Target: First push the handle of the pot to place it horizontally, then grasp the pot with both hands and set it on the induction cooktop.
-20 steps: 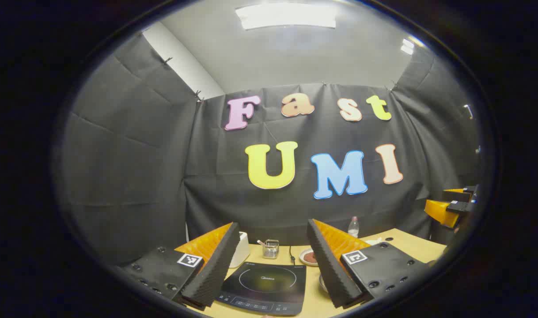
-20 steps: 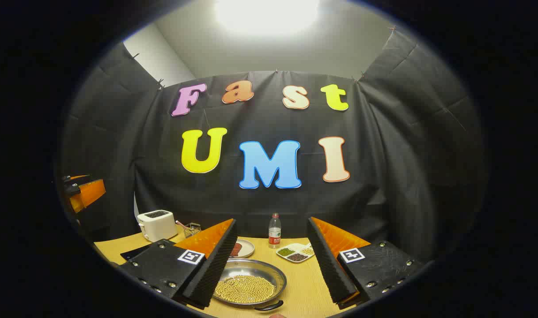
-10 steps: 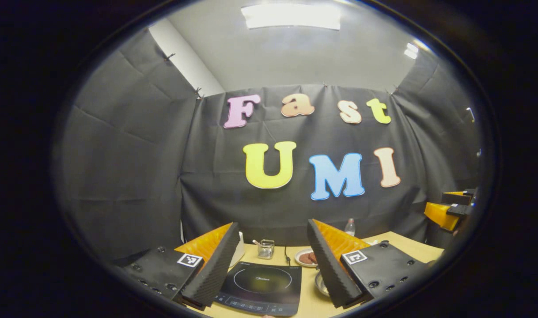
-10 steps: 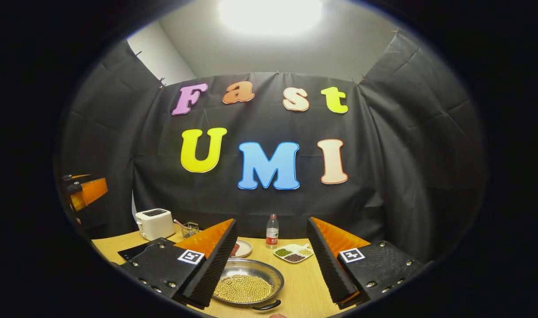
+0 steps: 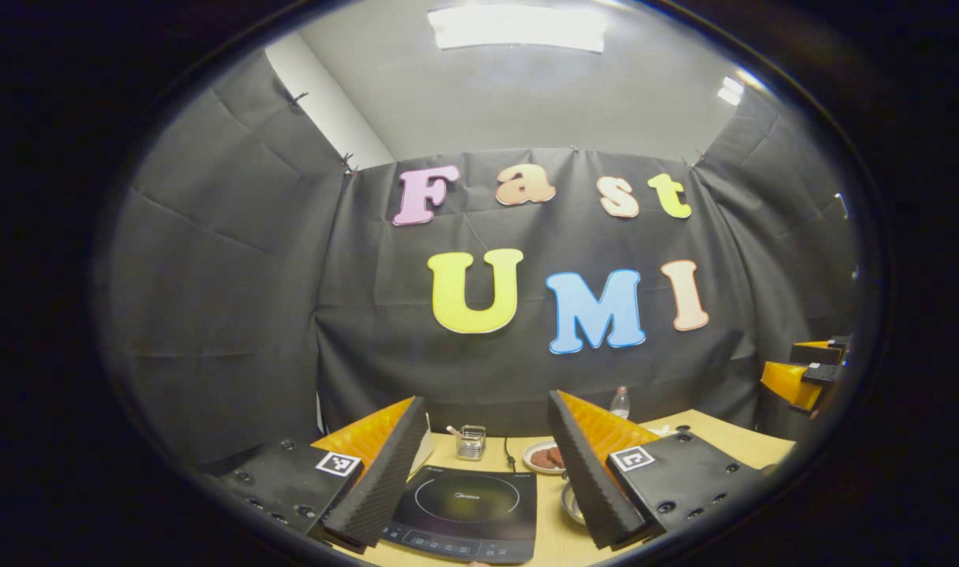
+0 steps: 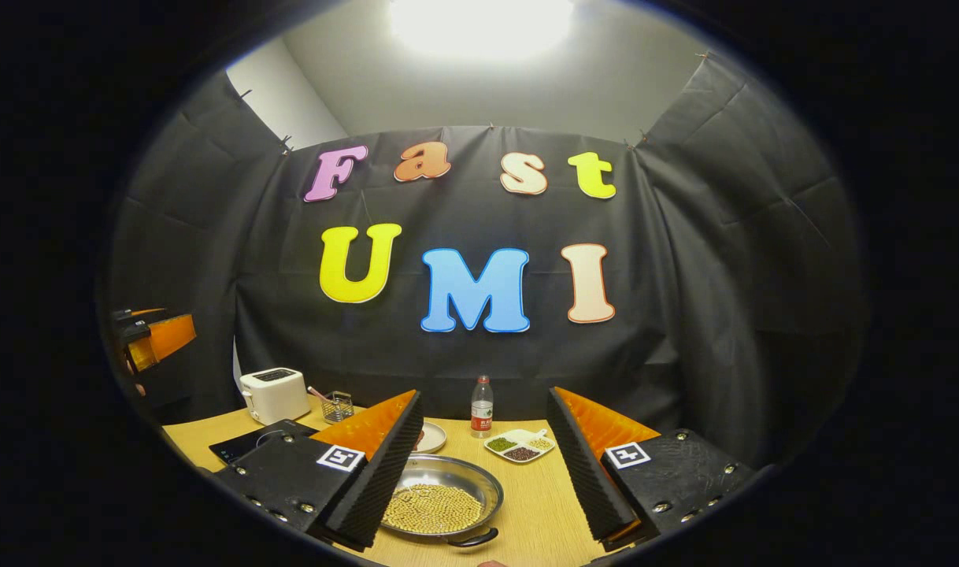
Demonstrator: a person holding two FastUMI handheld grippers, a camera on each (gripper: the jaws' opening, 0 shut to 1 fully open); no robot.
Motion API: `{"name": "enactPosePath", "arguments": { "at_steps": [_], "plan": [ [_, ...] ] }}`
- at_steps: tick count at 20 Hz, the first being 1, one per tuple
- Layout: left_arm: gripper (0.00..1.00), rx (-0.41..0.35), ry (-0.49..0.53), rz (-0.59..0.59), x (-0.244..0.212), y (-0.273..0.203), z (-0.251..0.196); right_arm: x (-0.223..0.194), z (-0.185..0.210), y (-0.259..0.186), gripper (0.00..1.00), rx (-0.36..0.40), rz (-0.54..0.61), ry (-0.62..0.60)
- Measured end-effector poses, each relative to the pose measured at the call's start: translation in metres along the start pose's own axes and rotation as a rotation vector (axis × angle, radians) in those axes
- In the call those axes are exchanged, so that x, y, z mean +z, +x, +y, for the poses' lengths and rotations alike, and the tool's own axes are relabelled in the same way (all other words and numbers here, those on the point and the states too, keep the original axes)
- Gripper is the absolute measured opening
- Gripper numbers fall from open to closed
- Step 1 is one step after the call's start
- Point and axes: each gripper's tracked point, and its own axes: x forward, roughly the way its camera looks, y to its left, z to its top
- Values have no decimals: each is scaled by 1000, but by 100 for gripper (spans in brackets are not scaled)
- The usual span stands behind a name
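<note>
Task looks barely begun: the pot (image 6: 440,504), full of yellow beans, sits on the table (image 6: 535,504) right of the cooktop (image 5: 468,508), its black handle (image 6: 472,540) apparently at the near rim, unpushed. Left gripper (image 5: 487,472) and right gripper (image 6: 487,472) both hover wide open, holding nothing.

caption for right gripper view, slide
Open right tongs above round steel pot of yellow beans, black handle nearest the camera, on wooden table.

toaster (image 6: 273,394) | water bottle (image 6: 481,408) | divided bean dish (image 6: 519,446) | wire basket (image 6: 338,406) | plate (image 5: 544,457) | wooden table (image 6: 535,512)
</note>
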Motion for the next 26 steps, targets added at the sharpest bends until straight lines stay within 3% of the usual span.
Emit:
{"name": "enactPosePath", "arguments": {
  "at_steps": [5,7,8,10,12,13,14,16,26],
  "plan": [
    [94,-14,-6,12,-6,6,-3,1,1,5,93,-4,5,15],
    [94,-20,-4,10,-4,8,-1,1,7,6,74,2,7,12],
    [94,-19,-1,7,-3,9,1,0,10,4,74,5,13,7],
    [94,-21,2,2,-2,9,7,2,15,3,52,11,7,4],
    [98,-22,-1,-1,-1,8,12,8,21,-3,51,10,8,-17],
    [100,-21,-1,-3,-2,8,16,5,26,4,29,32,6,-17],
    [100,-20,-2,-3,-2,7,21,2,32,0,29,45,24,-28],
    [99,-23,0,-4,0,6,28,9,25,6,1,5,-18,-35],
    [99,-48,0,-13,-9,11,73,-42,93,-6,1,153,139,-85]
  ]
}}
